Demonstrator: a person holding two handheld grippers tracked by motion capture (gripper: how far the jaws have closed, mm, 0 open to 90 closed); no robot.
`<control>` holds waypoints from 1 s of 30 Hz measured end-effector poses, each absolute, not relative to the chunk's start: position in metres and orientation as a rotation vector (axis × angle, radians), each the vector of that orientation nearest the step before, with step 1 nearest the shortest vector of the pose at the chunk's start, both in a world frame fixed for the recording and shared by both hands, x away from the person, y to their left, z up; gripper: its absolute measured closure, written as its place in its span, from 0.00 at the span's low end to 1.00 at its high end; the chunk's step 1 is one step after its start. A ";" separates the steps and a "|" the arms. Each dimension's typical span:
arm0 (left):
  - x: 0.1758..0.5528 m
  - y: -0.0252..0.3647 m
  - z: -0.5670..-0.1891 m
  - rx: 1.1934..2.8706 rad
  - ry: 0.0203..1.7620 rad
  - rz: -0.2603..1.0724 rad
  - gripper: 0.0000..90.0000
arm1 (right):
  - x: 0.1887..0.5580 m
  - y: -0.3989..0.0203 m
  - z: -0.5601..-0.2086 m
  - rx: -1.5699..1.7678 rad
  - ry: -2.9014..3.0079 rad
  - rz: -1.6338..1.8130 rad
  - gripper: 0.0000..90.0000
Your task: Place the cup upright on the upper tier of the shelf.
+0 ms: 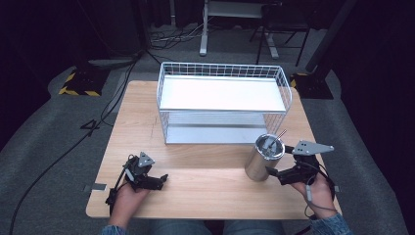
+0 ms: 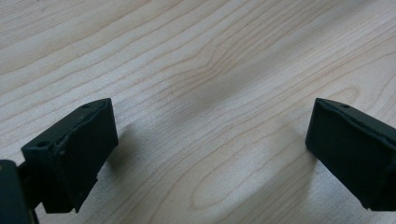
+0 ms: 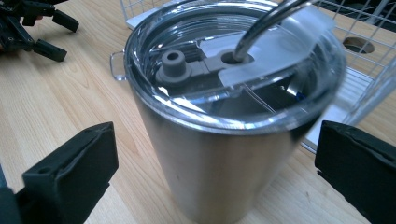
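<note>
Both grippers gape wide: right gripper straddles the steel tumbler untouched, left gripper over bare table.

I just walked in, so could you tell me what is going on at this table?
A person holds a claw in each hand. The right claw is open around a steel tumbler with a clear lid and straw, standing upright before the wire basket; its pads do not touch it. The left claw is open over bare table.
</note>
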State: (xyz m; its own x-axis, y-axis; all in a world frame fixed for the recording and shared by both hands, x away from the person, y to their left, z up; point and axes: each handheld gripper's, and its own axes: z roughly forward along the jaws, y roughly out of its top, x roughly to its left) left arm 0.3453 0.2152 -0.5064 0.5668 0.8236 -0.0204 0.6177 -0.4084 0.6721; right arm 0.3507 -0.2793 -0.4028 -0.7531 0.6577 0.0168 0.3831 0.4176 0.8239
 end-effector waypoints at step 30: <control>0.346 0.215 -0.506 2.163 1.146 0.416 0.03 | 0.373 -0.256 -0.417 0.948 2.374 1.183 0.04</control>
State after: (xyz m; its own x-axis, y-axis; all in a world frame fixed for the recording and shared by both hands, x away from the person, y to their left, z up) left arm 0.3456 0.2152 -0.5064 0.5686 0.8223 -0.0213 0.6174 -0.4095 0.6717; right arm 0.3729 -0.2562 -0.4171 -0.7269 0.6867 0.0063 0.4185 0.4356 0.7969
